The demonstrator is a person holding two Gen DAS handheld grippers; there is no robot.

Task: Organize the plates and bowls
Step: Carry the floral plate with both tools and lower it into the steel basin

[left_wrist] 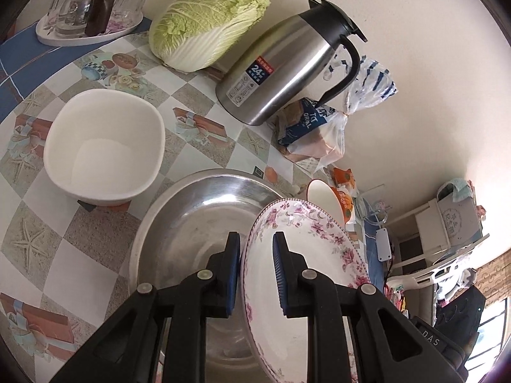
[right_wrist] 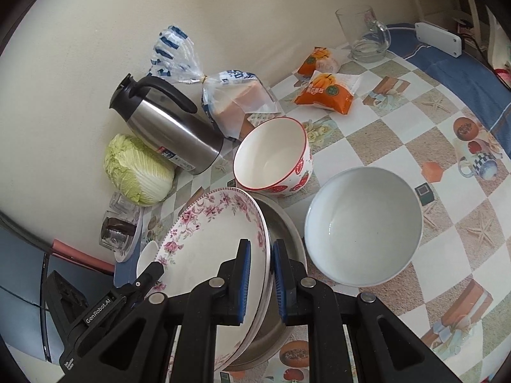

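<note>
Both grippers point steeply down, and their jaws pinch opposite rims of the floral plate: the left gripper and the right gripper. The plate tilts above the steel basin on the table. Near it stand a white bowl, a strawberry bowl and a thermos.

A plain cream wall backs the checkered, picture-printed tablecloth; daylight enters through what seems a window.

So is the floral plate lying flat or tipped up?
Tipped up. The floral plate stands on edge over the steel basin, both grippers' fingers clamped on its rim.
</note>
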